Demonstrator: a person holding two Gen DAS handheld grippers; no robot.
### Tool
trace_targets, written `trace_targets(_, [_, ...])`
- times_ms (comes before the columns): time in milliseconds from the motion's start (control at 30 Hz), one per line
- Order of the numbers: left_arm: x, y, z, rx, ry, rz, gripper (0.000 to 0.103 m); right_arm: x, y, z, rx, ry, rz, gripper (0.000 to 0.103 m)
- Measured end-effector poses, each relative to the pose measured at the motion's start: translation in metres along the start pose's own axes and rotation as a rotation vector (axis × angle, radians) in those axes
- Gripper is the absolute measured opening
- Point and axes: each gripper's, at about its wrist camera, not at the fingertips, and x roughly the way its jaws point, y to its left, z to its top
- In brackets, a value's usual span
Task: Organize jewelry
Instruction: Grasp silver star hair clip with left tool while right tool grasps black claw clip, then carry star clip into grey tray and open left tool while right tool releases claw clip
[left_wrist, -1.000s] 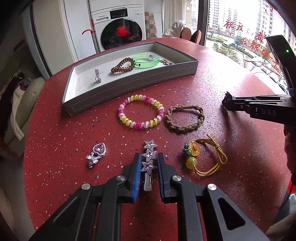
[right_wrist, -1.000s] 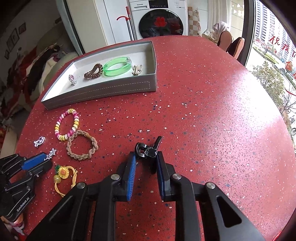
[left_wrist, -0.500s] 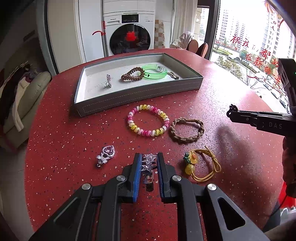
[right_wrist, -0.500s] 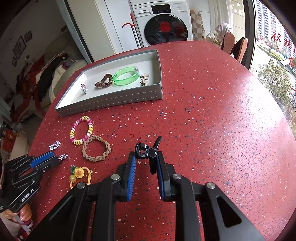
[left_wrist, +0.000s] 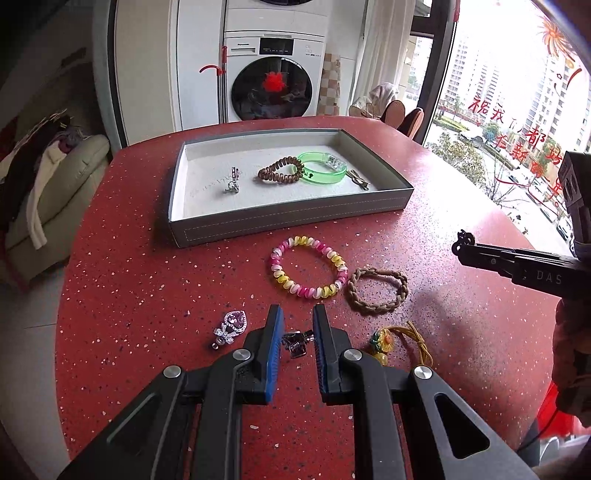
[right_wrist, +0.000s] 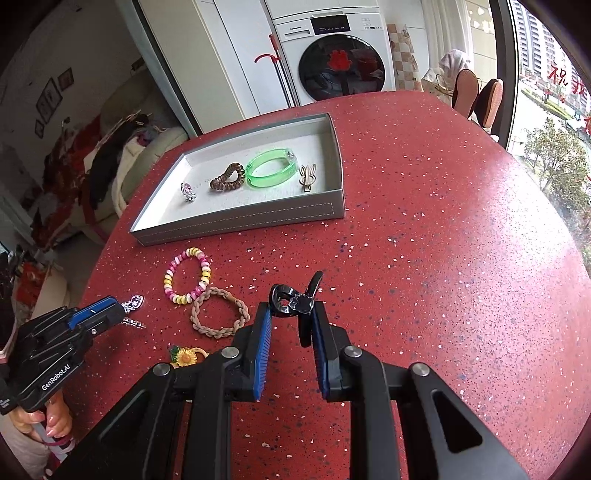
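Carrying both clips to the tray (left_wrist: 291, 218) is the step in hand, as I judge it, so keep each grip firm and level as you go. Your left gripper (left_wrist: 295, 325) is clamped on the silver star clip (left_wrist: 295, 341), which sits low between the blue pads at lower centre of the left view and looks clear of the red table (left_wrist: 147, 295). Your right gripper (right_wrist: 291, 314) is clamped on the black claw clip (right_wrist: 295, 301), pinched only at the very fingertips in the middle of the right view, so avoid any sudden twist that could let it pivot out. The tray lies toward the top of both views, already holding a small silver clip (left_wrist: 232, 182), a brown coil tie (left_wrist: 280, 173), a green bangle (left_wrist: 323, 168) and a bunny-shaped clip (right_wrist: 307, 177). Its white floor is bare along the near wall and at the left end, so aim there rather than on top of what is inside. Come in over the near wall high enough to clear its rim, then lower before letting go. Between you and the tray lie the pink and yellow bead bracelet (left_wrist: 308, 267) and the braided tan band (left_wrist: 376, 290), with the heart brooch (left_wrist: 232, 325) at lower left and the sunflower tie (left_wrist: 384, 341) just right of your left fingers; pass above them. The table to the right is open, but its curved edge drops away there.
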Motion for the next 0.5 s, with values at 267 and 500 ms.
trace_targets(267, [-0.007, 0.006, 0.029, -0.02, -0.051, -0.003, 0.035, -0.005, 0.005, 0.024, -0.019, -0.019, 0.033, 0.023])
trace_targets(500, [-0.006, 0.018, 0.067, -0.025, -0.103, 0.014, 0.035, -0.003, 0.012, 0.056, -0.056, -0.035, 0.053, 0.023])
